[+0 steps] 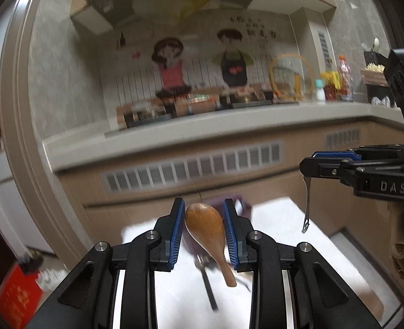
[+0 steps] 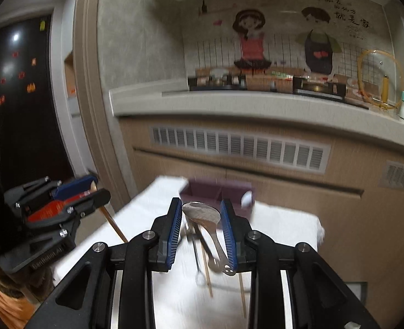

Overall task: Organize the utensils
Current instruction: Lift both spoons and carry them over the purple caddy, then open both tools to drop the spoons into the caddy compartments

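Our left gripper (image 1: pixel 204 230) holds the wooden spoon (image 1: pixel 206 231), our right gripper (image 2: pixel 201 229) the metal spoon (image 2: pixel 203 216), both above the white cloth (image 2: pixel 284 224); the purple box (image 2: pixel 215 192) stands at its far edge; utensils (image 2: pixel 202 257) lie below.

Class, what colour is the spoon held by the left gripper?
Brown wooden spoon; clearest in the left wrist view.
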A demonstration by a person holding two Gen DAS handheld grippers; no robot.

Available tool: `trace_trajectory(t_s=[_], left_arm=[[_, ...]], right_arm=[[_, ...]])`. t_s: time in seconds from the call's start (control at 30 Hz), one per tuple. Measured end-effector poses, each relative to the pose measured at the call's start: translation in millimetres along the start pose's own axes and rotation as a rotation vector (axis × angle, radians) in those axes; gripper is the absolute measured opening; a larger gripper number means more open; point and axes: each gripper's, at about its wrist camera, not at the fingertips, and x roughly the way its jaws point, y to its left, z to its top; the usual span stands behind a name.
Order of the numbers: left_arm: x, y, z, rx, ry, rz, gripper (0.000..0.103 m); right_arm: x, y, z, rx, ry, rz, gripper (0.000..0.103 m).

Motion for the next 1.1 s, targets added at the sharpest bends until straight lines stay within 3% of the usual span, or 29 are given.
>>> trace_trajectory(t_s=[0.13, 0.3, 0.47, 0.63, 0.8, 0.97, 1.1], left_arm=[[16, 10, 36, 0.015, -0.057, 0.026, 0.029], [65, 16, 63, 0.068, -0.088, 0.039, 0.029], [141, 29, 70, 0.047, -0.036, 0.017, 0.029], [225, 43, 49, -0.020, 0.058, -0.037, 0.029], [305, 49, -3, -0.077, 0.235, -0.077, 0.029], [347, 54, -38, -0.149, 0.357, -0.132, 0.031], [352, 66, -47, -0.228, 0.378, -0.145, 0.045]], right_arm=[[7, -12, 41, 0.036, -0.052, 0.021, 0.027], [35, -25, 77, 0.043, -0.095, 0.024, 0.027], [96, -47, 91, 0.061, -0.061, 0.025, 0.027], [174, -82, 74, 0.134, 0.046, 0.046, 0.027], [244, -107, 43, 0.220, 0.177, 0.062, 0.027], [290, -111, 10, 0.224, 0.294, 0.069, 0.028], [302, -108, -5, 0.201, 0.323, 0.058, 0.031]])
